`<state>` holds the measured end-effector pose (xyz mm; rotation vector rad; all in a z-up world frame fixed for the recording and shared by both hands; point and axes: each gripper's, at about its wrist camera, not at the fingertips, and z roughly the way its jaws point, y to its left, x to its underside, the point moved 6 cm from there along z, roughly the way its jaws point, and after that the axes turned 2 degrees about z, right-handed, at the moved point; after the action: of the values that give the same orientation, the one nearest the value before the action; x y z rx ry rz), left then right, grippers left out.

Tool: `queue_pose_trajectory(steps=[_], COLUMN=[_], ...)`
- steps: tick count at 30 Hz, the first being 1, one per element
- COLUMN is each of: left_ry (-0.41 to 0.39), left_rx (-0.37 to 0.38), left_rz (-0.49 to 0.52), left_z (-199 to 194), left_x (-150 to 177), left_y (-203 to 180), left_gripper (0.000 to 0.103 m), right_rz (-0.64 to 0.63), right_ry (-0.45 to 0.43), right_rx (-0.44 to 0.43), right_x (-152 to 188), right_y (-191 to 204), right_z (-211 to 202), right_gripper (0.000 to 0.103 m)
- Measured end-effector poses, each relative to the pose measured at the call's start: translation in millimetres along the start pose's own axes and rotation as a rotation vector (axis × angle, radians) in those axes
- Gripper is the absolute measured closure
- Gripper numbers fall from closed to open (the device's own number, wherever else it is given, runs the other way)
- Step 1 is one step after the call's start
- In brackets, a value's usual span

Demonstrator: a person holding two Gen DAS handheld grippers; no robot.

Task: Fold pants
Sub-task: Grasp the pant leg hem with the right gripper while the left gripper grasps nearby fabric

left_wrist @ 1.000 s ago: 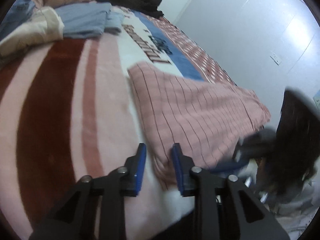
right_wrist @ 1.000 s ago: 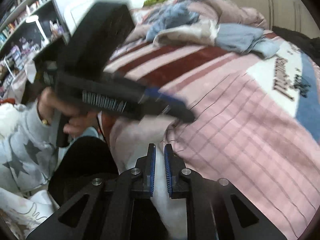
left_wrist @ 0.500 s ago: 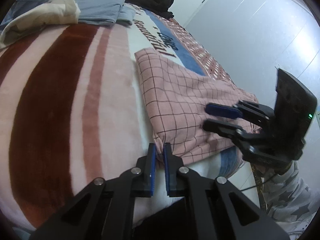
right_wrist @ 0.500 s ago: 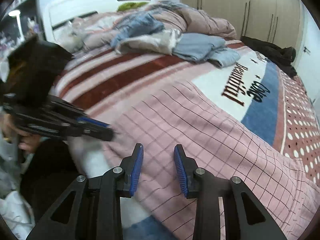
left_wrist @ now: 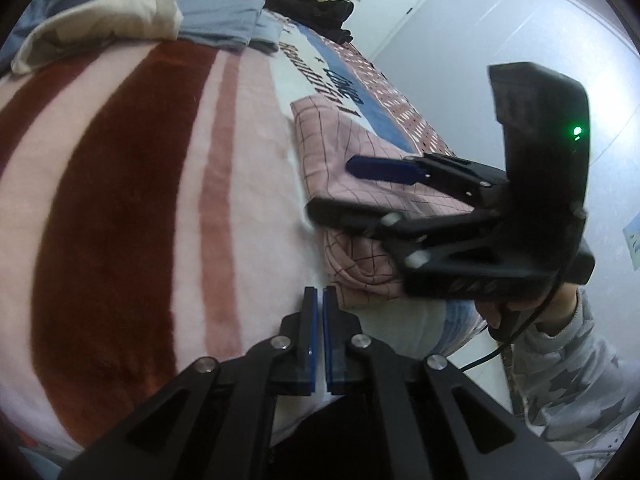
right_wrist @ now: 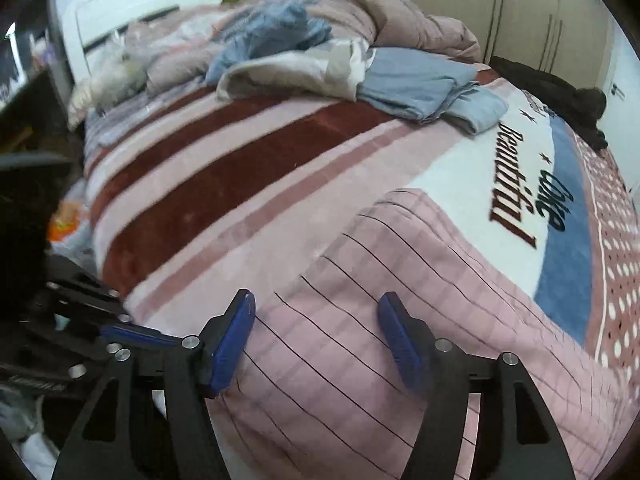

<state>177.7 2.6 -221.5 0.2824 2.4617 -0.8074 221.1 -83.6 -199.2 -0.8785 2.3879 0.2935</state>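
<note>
We see the pants (right_wrist: pixel 400 320), pink with a dark grid, lying folded flat on the bed's blanket (left_wrist: pixel 120 208), close to its near edge, just below the white panel with the lettering (right_wrist: pixel 528 184). Our left hand-held gripper (left_wrist: pixel 319 300) sits at the blanket's edge, just beside the pants' near corner, its blue pads pressed together with nothing between them; we cannot tell whether the tips touch the cloth. Our right hand-held gripper (right_wrist: pixel 316 308) hangs over the pants with its jaws spread fairly wide, having just been opening, and only the flat checked cloth shows in the gap, gripped by neither pad. From the left wrist view we catch that same right hand-held gripper from the side, one blue finger (left_wrist: pixel 380 170) above the pants and the black one lower, near the folded edge, a green light (left_wrist: pixel 577 132) glowing on its body. A hand (left_wrist: pixel 528 312) in a grey star-print sleeve (left_wrist: pixel 572 364) grips its handle. Farther up the bed a pale blue folded garment (right_wrist: pixel 420 84) lies beside a heap of bedding (right_wrist: pixel 304 40), and dark clothes (right_wrist: pixel 560 92) sit at the far corner, near the wardrobe doors (right_wrist: pixel 520 12).
</note>
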Motion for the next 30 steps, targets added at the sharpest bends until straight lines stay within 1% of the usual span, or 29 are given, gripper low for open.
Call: queue_pose_trajectory(steps=[1, 2, 3, 4, 5, 6, 7, 8, 9, 10, 12, 13, 14, 15, 16, 17, 18, 21, 23, 27, 28, 29, 30], left_ry=[-0.003, -0.008, -0.011, -0.013, -0.012, -0.016, -0.025, -0.032, -0.040, -0.045, -0.056, -0.059, -0.055, -0.040, -0.022, -0.011, 0.001, 0.013, 0.026, 0.071, 0.076, 0.082, 0.088], left_rx=[-0.003, -0.004, -0.004, 0.000, 0.011, 0.021, 0.029, 0.034, 0.040, 0.045, 0.047, 0.052, 0.065, 0.083, 0.087, 0.077, 0.092, 0.210, 0.222, 0.278, 0.283, 0.283, 0.274], left_rz=[0.009, 0.019, 0.024, 0.035, 0.050, 0.063, 0.075, 0.087, 0.102, 0.116, 0.173, 0.204, 0.240, 0.273, 0.302, 0.316, 0.323, 0.314, 0.331, 0.320, 0.328, 0.346, 0.366], left_z=[-1.7, -3.6, -4.5, -5.7, -6.2, -6.9, -7.2, -6.7, -6.3, -5.5, -3.5, -2.6, -1.0, 2.0, 6.5, 10.5, 16.0, 26.5, 35.2, 46.6, 45.8, 45.4, 45.1], left_x=[-0.5, -2.0, -3.0, -4.5, -5.7, -7.0, -9.2, -12.6, -16.3, -20.1, -30.8, -35.2, -39.7, -43.2, -47.6, -51.6, -57.6, -69.3, -73.9, -73.6, -70.8, -67.1, -63.7], left_y=[0.2, 0.4, 0.5, -0.2, -2.7, -5.7, -9.5, -12.8, -17.3, -21.2, -32.1, -36.4, -41.1, -45.3, -48.6, -49.5, -50.9, -53.8, -52.1, -52.5, -54.1, -57.8, -60.3], left_gripper=[0.102, 0.102, 0.101, 0.097, 0.091, 0.088, 0.081, 0.078, 0.078, 0.078, 0.072, 0.067, 0.058, 0.054, 0.053, 0.053, 0.053, 0.053, 0.051, 0.051, 0.057, 0.067, 0.070], right_rz=[-0.017, -0.049, -0.069, -0.071, -0.050, -0.024, 0.001, 0.037, 0.069, 0.098, 0.184, 0.204, 0.220, 0.231, 0.234, 0.237, 0.237, 0.240, 0.247, 0.269, 0.274, 0.281, 0.283], right_ry=[0.007, 0.014, 0.009, 0.004, -0.009, -0.018, -0.027, -0.041, -0.053, -0.061, -0.078, -0.084, -0.089, -0.087, -0.082, -0.078, -0.077, -0.079, -0.079, -0.075, -0.074, -0.072, -0.071], right_rx=[0.017, 0.062, 0.098, 0.108, 0.100, 0.081, 0.071, 0.057, 0.041, 0.013, -0.093, -0.121, -0.142, -0.150, -0.156, -0.166, -0.170, -0.190, -0.202, -0.228, -0.234, -0.240, -0.242], right_x=[0.2, 1.1, 2.2, 3.4, 4.5, 5.6, 6.8, 8.6, 10.2, 11.0, 14.8, 16.2, 18.0, 20.1, 21.4, 22.6, 23.0, 22.5, 22.3, 24.3, 24.4, 24.9, 25.1], right_y=[2.4, 4.1, 3.8, 2.4, -1.3, -5.9, -10.7, -17.8, -24.0, -28.4, -39.7, -42.9, -46.5, -50.4, -51.8, -53.3, -53.4, -53.5, -55.1, -60.4, -61.8, -63.0, -63.7], right_z=[3.4, 7.3, 7.6, 6.0, 2.0, -2.0, -5.9, -12.0, -17.3, -21.3, -31.3, -34.7, -37.8, -39.3, -39.6, -39.9, -40.0, -39.7, -39.2, -38.8, -38.4, -37.9, -37.4], right_gripper=[0.048, 0.072, 0.084, 0.093, 0.096, 0.097, 0.098, 0.098, 0.098, 0.098, 0.098, 0.098, 0.098, 0.098, 0.098, 0.098, 0.098, 0.098, 0.099, 0.099, 0.099, 0.099, 0.099])
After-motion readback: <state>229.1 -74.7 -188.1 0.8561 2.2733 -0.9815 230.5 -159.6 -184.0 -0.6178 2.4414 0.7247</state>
